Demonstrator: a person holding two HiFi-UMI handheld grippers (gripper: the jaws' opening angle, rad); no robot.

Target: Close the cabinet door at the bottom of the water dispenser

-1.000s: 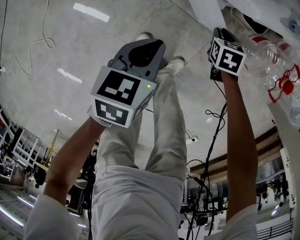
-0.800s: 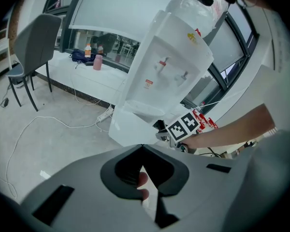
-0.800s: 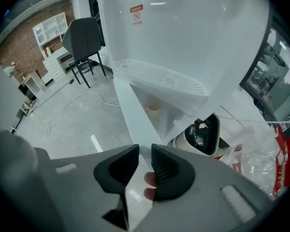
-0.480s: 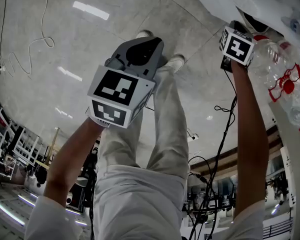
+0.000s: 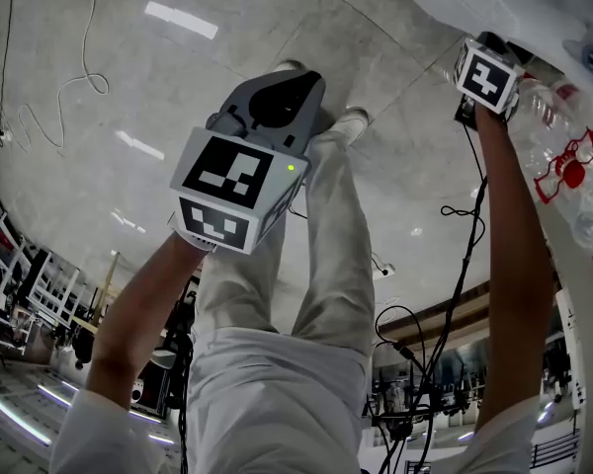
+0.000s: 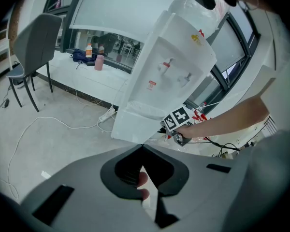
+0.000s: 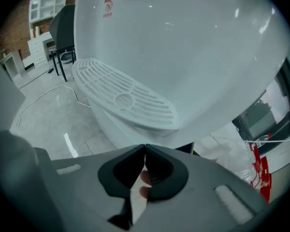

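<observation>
Right gripper [image 7: 145, 148]: jaws have just been closing and are now clenched tip to tip, with nothing between them. It is held just before the cabinet door [image 7: 130, 130], the white panel under the drip tray [image 7: 125, 95] of the water dispenser [image 7: 193, 52]. Left gripper [image 6: 142, 146]: likewise clenched, empty, kept well back. The door is judged light, stiff, glossy hinged plastic; a push near its free edge is preferred to a grasp. Red label [image 7: 111, 5]: print not legible.

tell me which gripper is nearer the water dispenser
Right. The right gripper is close by the water dispenser, just below its drip tray; the left gripper hangs well back.
</observation>
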